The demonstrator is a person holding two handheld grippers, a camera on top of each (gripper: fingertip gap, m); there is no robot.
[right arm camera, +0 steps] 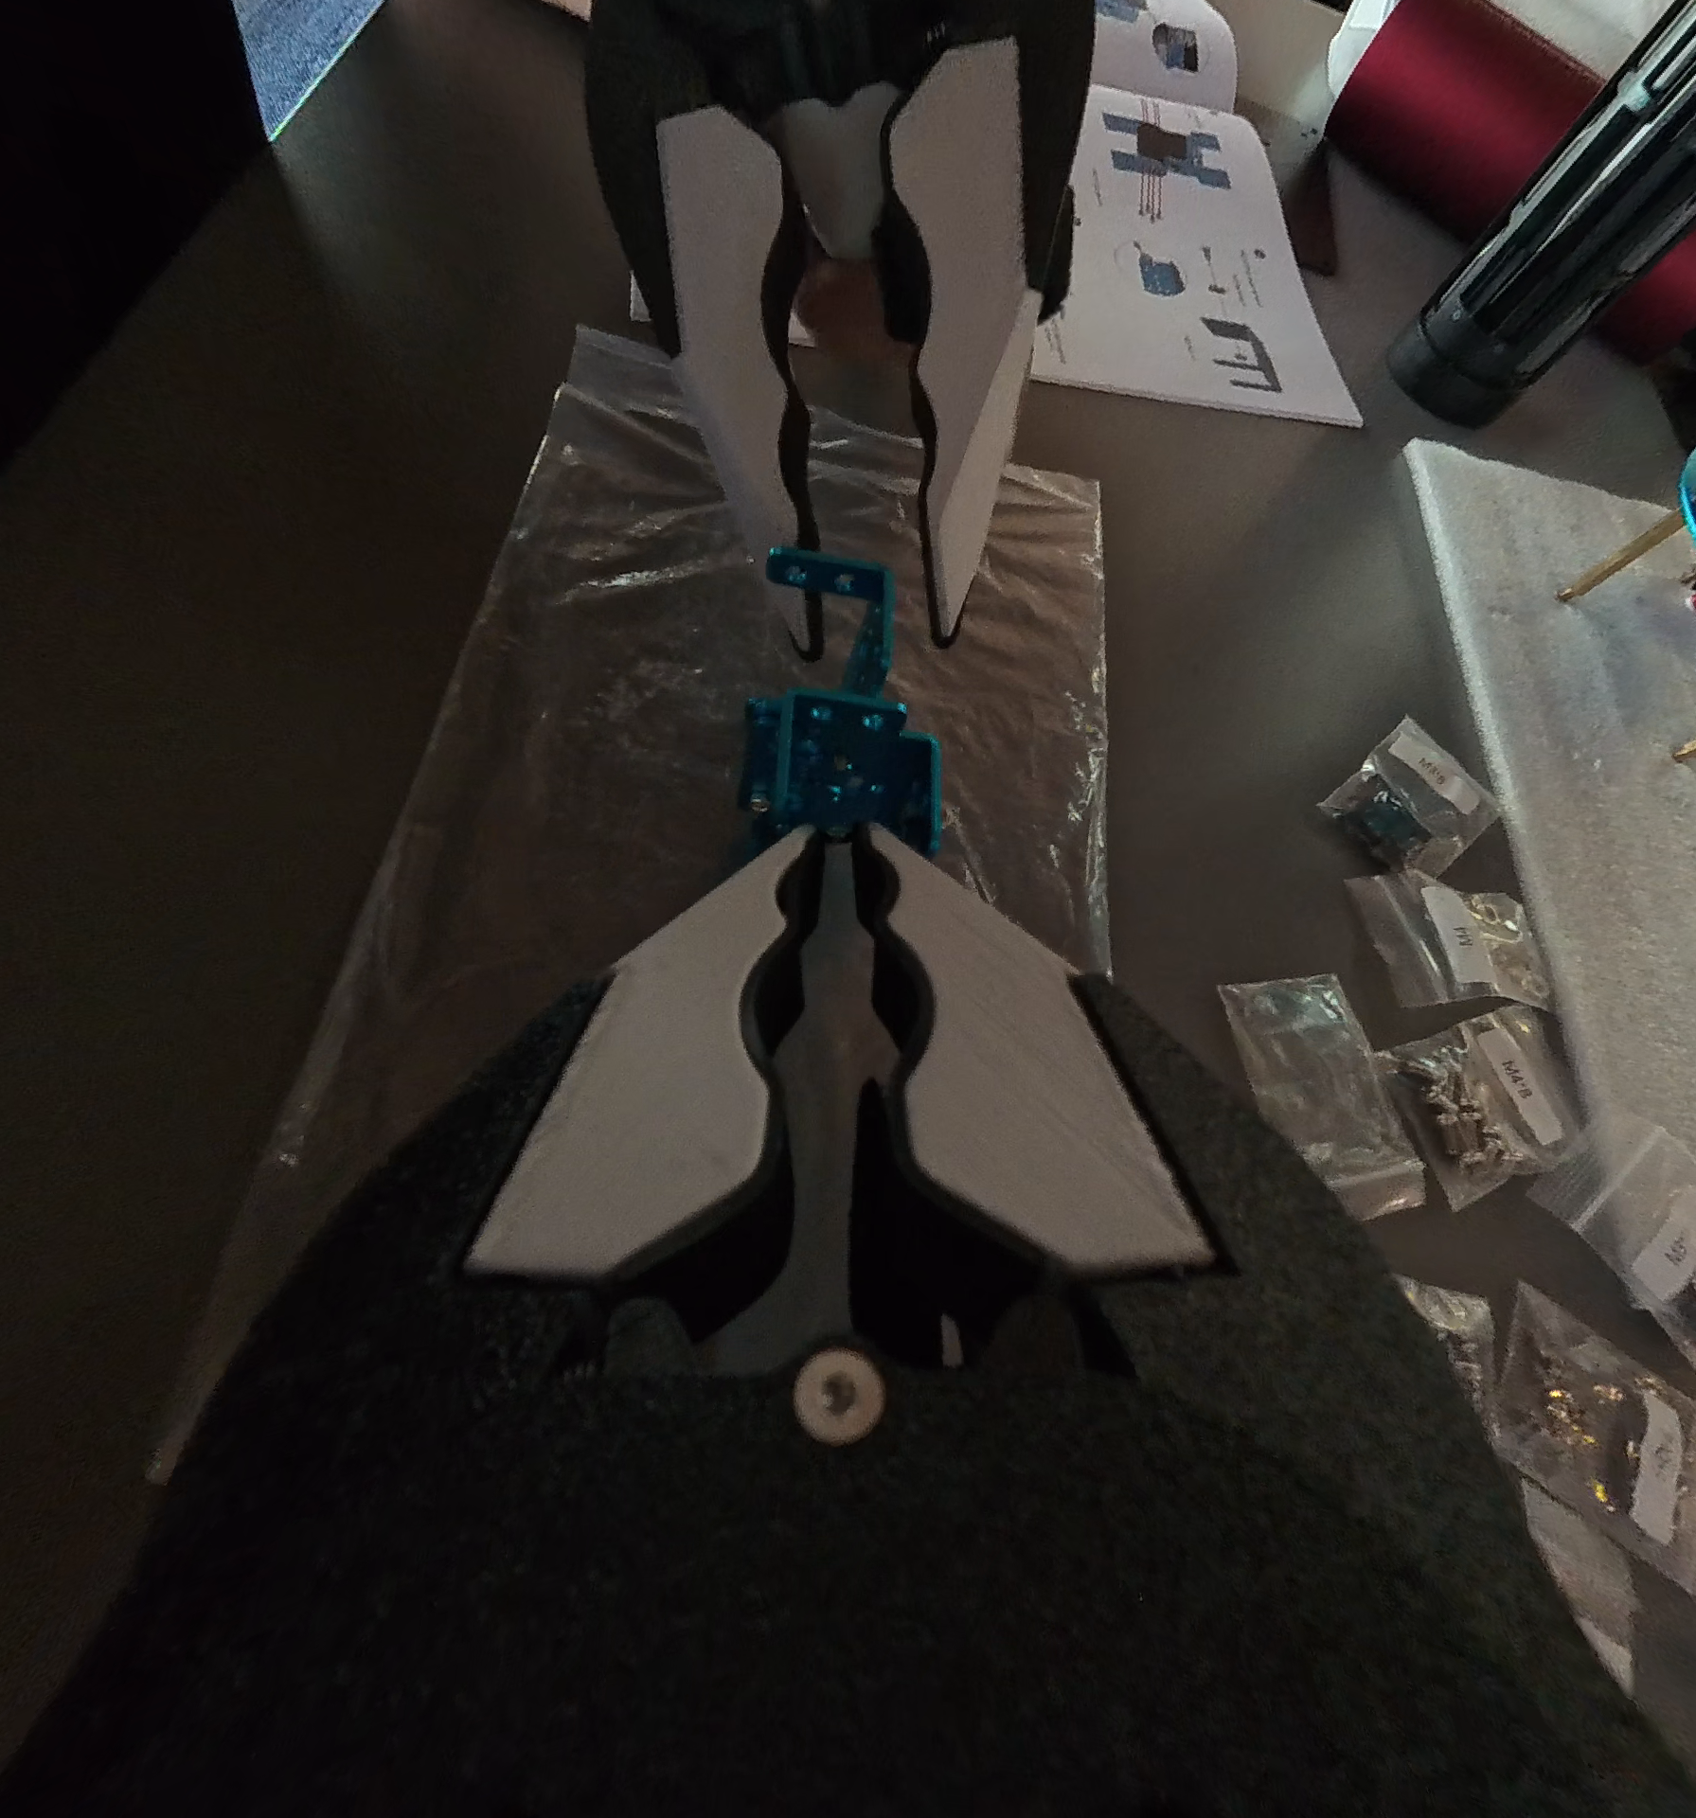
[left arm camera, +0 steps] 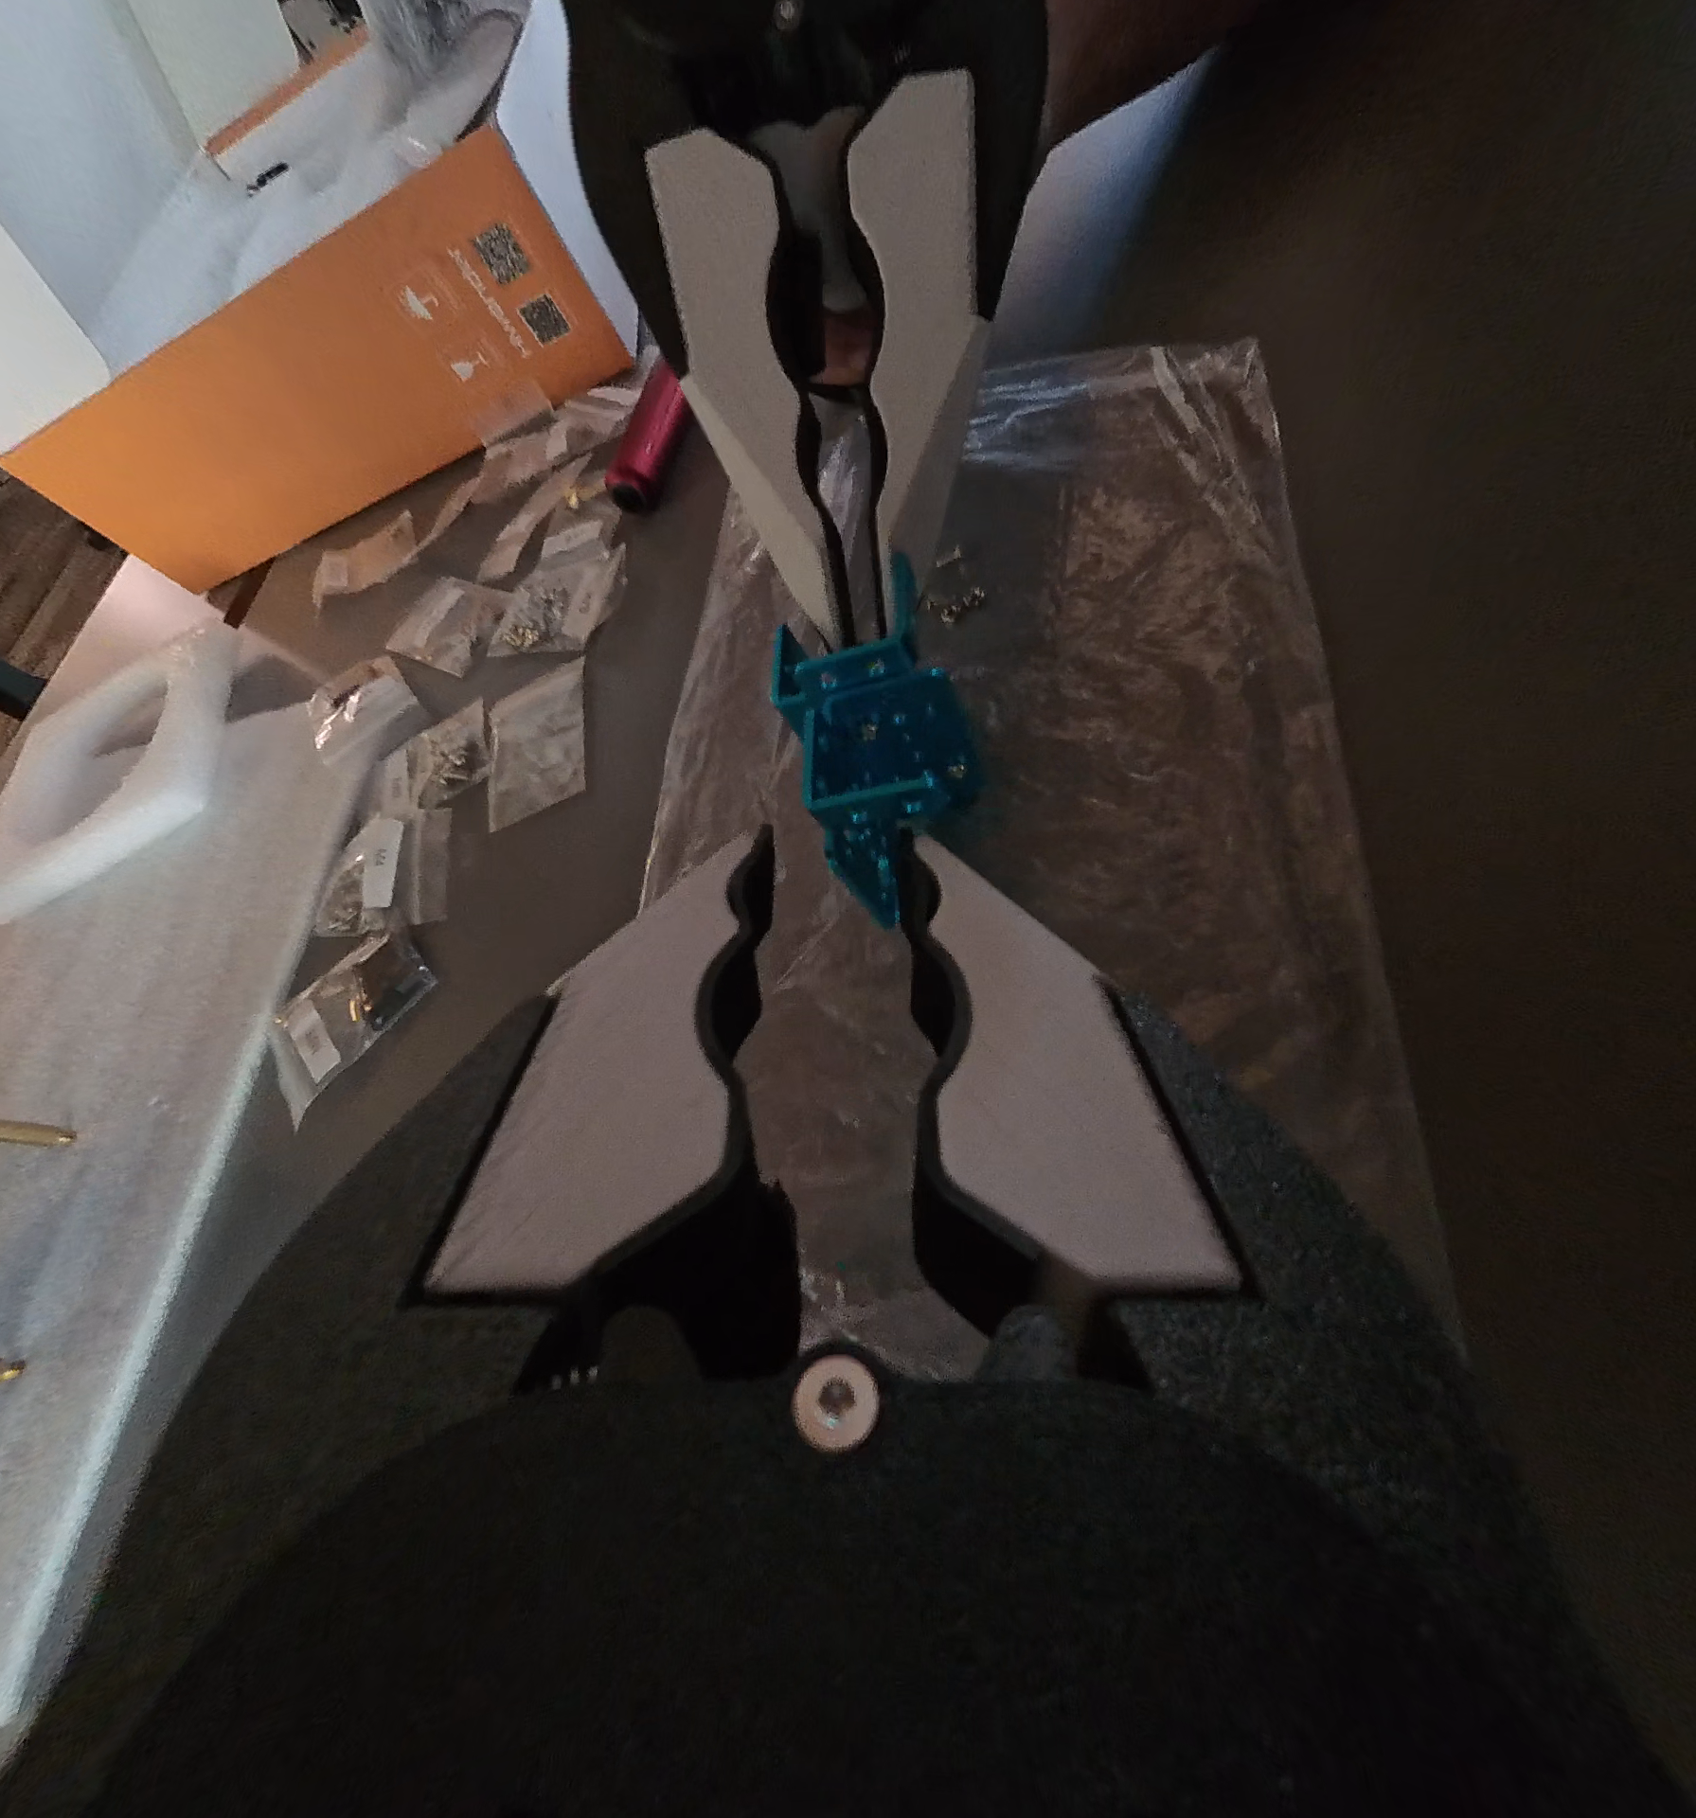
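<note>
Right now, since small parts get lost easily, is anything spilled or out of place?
Yes: a few loose screws lie bare on the clear plastic sheet, outside the small parts bags, beside the blue bracket assembly that the right gripper pinches.

Left gripper (left arm camera: 839, 846): two pale grey wedge fingers (left arm camera: 627, 1112), wavy black-edged inner faces, black speckled body, one silver hex screw (left arm camera: 835, 1401) at centre. Right gripper (right arm camera: 832, 836): identical build, same screw (right arm camera: 837, 1397).

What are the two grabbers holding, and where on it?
One blue metal bracket. The right gripper pinches its blocky end; the left gripper, jaws wider, sits around the thin strip end.
</note>
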